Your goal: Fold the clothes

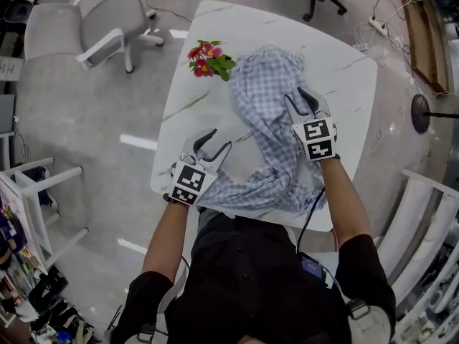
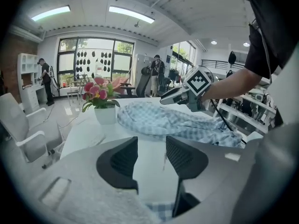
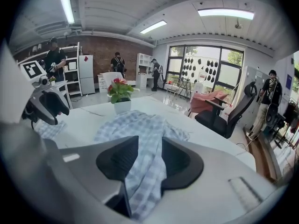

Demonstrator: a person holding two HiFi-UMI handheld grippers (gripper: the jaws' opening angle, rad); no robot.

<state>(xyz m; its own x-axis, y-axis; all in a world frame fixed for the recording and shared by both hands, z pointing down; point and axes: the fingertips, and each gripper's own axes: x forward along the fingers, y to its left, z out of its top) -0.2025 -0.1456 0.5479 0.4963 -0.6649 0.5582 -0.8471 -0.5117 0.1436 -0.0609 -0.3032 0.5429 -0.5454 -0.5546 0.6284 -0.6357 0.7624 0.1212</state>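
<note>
Between jaws of right gripper (image 1: 298,99), checked shirt (image 1: 264,84), pinched; left gripper (image 1: 219,139), jaws apart, empty.

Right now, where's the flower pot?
Head view: the flower pot stands near the white table's far left edge, close beside the far left corner of the checked shirt.

White marble-look table (image 1: 343,74), crumpled blue-checked shirt (image 1: 269,99) across its middle, potted pink flowers (image 1: 209,57) near one edge.
</note>
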